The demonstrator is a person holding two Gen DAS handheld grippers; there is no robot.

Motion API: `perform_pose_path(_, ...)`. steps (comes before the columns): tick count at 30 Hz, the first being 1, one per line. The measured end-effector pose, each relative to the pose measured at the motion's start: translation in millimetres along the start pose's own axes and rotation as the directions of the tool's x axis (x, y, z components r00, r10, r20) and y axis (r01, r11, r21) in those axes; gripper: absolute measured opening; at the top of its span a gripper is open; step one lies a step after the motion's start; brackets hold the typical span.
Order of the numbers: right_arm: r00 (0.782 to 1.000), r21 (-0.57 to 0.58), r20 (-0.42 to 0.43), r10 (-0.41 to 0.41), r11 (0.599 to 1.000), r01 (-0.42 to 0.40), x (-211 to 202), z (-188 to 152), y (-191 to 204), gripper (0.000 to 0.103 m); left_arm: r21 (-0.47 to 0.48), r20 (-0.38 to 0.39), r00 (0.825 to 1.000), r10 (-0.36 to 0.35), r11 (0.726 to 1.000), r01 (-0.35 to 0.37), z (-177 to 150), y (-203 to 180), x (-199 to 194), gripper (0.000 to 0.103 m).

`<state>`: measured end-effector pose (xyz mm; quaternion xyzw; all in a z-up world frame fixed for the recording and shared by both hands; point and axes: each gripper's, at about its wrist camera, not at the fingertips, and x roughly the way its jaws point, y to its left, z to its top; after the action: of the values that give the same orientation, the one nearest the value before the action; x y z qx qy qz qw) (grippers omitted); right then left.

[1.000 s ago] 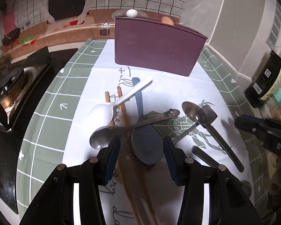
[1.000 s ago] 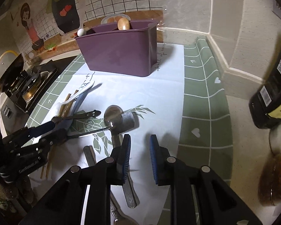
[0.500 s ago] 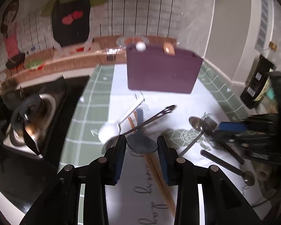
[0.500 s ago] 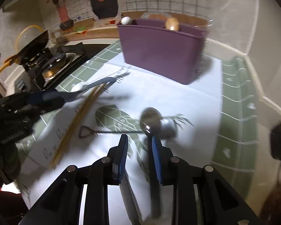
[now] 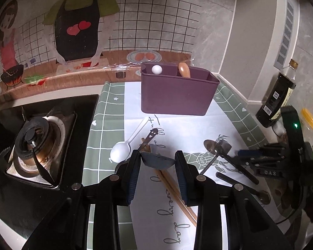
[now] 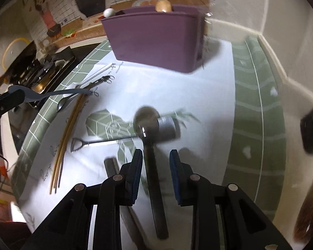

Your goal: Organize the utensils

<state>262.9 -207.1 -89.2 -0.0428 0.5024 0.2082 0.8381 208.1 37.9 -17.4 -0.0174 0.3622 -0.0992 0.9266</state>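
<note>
My left gripper [image 5: 157,167] is shut on the bowl of a dark grey-blue spoon [image 5: 158,161] and holds it lifted above the mat; the spoon also shows in the right wrist view [image 6: 52,94]. A purple utensil caddy [image 5: 175,92] stands at the back with a white ball-ended handle [image 5: 157,69] and a wooden handle [image 5: 184,70] in it. A white spoon [image 5: 123,149], wooden chopsticks [image 5: 175,195] and a metal spoon with a smiley handle [image 5: 150,137] lie on the mat. My right gripper [image 6: 155,166] is open, its fingers either side of a dark metal spoon [image 6: 152,156].
A gas stove [image 5: 37,141] lies left of the green-and-white mat [image 5: 106,114]. A dark sauce bottle [image 5: 277,95] stands at the right by the wall. A small shovel-shaped spoon [image 6: 89,142] and another dark handle [image 6: 112,168] lie left of the right gripper.
My left gripper closed on the grey-blue spoon's bowl and lifted it off the mat, pulling back. My right gripper moved left over the dark metal spoon and opened wider.
</note>
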Motion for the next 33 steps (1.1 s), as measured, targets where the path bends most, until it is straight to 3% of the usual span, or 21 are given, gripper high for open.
perform_pose_path(4, 0.999, 0.101, -0.008, 0.043, 0.994, -0.042, 5, -4, -9, 0.026, 0.008, -0.004, 1.000, 0.004, 1.000, -0.004, 3, -2, 2, 0.035)
perform_pose_path(8, 1.000, 0.120, 0.010, 0.026, 0.992, -0.027, 15, 7, 2, 0.030, 0.015, -0.010, 1.000, 0.004, 1.000, -0.003, 5, -3, 3, 0.035)
perform_pose_path(16, 0.999, 0.013, 0.028, -0.019, 1.000, 0.019, 40, 40, 32, 0.040, 0.003, -0.018, 1.000, -0.004, 1.000, 0.004, 6, 0, 1, 0.035)
perform_pose_path(20, 0.996, -0.111, 0.025, -0.082, 0.990, 0.084, 51, 50, 51, 0.043, -0.004, -0.023, 1.000, -0.005, 1.000, 0.005, 5, 5, -1, 0.035)
perform_pose_path(22, 0.995, -0.196, 0.029, -0.099, 0.975, 0.103, 52, 48, 59, 0.043, -0.009, -0.023, 1.000, -0.003, 1.000, 0.003, 5, 8, -3, 0.035)
perform_pose_path(25, 0.999, -0.260, 0.007, -0.040, 0.965, 0.041, 47, 40, 58, 0.043, -0.027, -0.023, 1.000, 0.000, 1.000, 0.000, 5, 15, -4, 0.035)
perform_pose_path(28, 1.000, -0.268, 0.005, -0.028, 0.963, 0.029, 44, 37, 55, 0.039, -0.042, -0.027, 1.000, 0.001, 0.999, -0.002, 4, 19, -3, 0.035)
perform_pose_path(30, 0.999, -0.253, 0.012, -0.035, 0.967, 0.037, 44, 38, 55, 0.029, -0.040, -0.031, 1.000, 0.004, 0.999, -0.005, 4, 18, -2, 0.035)
perform_pose_path(33, 0.999, -0.237, 0.006, -0.032, 0.971, 0.032, 43, 38, 55, 0.028, -0.032, -0.032, 0.999, 0.006, 0.999, -0.007, 4, 16, -3, 0.035)
